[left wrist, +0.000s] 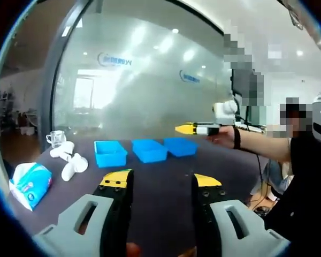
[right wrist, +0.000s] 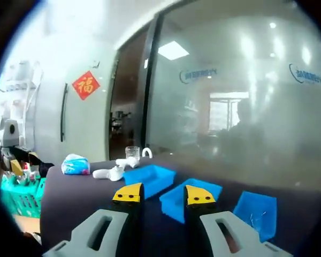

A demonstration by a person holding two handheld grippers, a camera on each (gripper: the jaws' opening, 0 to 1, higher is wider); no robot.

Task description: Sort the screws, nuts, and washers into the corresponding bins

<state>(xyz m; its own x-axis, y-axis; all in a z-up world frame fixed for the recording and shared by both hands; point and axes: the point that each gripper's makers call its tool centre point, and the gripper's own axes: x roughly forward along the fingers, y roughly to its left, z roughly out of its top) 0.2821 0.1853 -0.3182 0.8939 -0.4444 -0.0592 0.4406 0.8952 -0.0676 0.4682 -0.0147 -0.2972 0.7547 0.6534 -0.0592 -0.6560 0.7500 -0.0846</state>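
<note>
Left gripper view first: the left gripper point(left wrist: 161, 179) has its yellow-tipped jaws spread wide with nothing between them, hanging over a dark matte table point(left wrist: 160, 166). Straight ahead of the jaws sit three blue bins point(left wrist: 144, 150) in a row, shallow rectangular plastic trays. Off to the left of the jaws there's a soft tissue pack point(left wrist: 30, 183), some smooth white rounded pieces point(left wrist: 69, 160) and a clear glass cup point(left wrist: 56, 138). Up to the right of the jaws, the right gripper point(left wrist: 195, 128) is held in a person's hand above the far bin; can't tell its gap from here. Right gripper view: its own jaws look apart, fairly narrow, empty, and the bins point(right wrist: 195, 198) lie just beyond the tips; the tray right of the jaws has a few tiny glinting bits in it, too small to name. I can't make out any loose screws, nuts or washers on the table, so I'd guess we're between picks. Next move probably means finding the hardware and coming down on one small piece with a careful pinch.
</note>
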